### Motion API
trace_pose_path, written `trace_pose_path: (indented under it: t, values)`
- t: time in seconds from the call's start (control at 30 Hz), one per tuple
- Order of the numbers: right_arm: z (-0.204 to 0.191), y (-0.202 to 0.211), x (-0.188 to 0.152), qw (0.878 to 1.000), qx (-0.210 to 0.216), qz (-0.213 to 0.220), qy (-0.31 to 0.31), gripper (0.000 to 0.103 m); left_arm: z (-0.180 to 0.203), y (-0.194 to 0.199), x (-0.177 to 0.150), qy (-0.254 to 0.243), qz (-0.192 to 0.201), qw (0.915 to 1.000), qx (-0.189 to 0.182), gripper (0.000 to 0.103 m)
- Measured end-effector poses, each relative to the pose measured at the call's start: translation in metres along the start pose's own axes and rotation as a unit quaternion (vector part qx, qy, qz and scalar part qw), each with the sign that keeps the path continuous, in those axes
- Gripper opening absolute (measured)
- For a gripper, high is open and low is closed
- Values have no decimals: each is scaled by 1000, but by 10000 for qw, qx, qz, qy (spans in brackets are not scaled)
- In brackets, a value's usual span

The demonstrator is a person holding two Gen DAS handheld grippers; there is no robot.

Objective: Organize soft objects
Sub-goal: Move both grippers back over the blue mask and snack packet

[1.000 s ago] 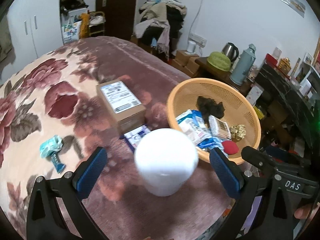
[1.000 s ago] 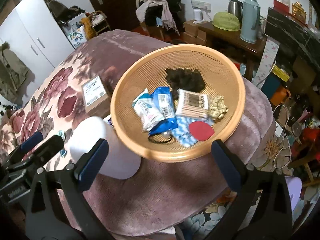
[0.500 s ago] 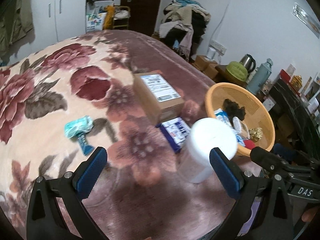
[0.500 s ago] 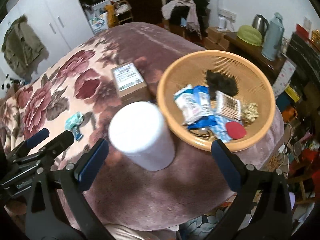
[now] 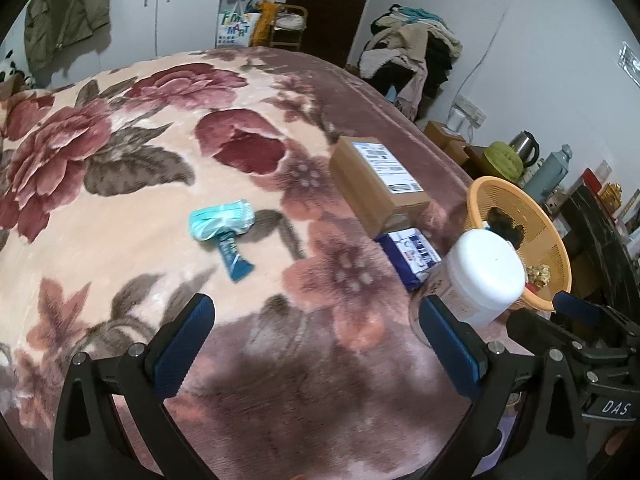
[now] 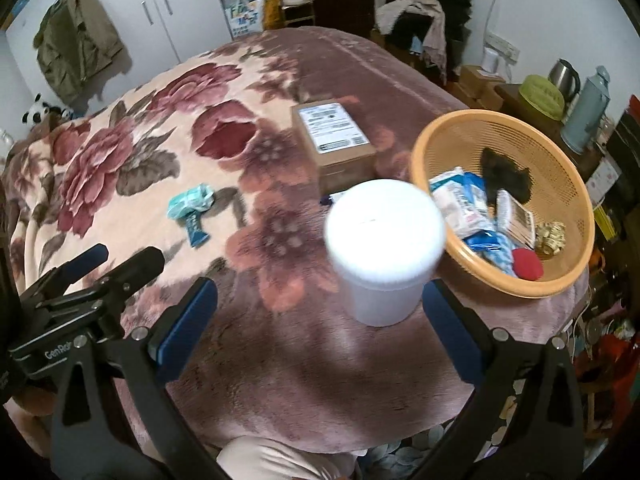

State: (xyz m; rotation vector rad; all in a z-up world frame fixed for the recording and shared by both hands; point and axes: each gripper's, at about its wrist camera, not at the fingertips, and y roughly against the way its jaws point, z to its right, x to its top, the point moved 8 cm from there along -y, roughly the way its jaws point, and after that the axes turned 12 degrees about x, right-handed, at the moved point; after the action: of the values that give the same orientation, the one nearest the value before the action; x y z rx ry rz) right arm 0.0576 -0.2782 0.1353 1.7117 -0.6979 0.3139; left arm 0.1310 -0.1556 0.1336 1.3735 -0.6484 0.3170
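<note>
**Two grippers empty over the bed**

Both the left gripper (image 5: 316, 340) and right gripper (image 6: 320, 320) hover with jaws wide apart, gripping nothing. Teal soft packet (image 5: 221, 220) lies loose on the blanket, probably next to collect. Orange basket (image 6: 568, 280) already contains packets, a dark clump and a red pad.

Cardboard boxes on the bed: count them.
1. The cardboard box lies mid-bed, left of the orange basket. More may be hidden behind the white jar.
</note>
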Motion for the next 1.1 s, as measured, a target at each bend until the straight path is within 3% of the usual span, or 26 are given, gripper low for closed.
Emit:
trace_pose_path:
  t: [0.63, 1.1]
  values:
    - [-68, -34, -17, 9986, 162, -302, 402, 103, -91, -12, -24, 541, -173, 9979, 299, 102]
    - [-88, -73, -32, 9963, 251, -679, 454, 103, -124, -42, -41, 675, -468, 9957, 420, 102]
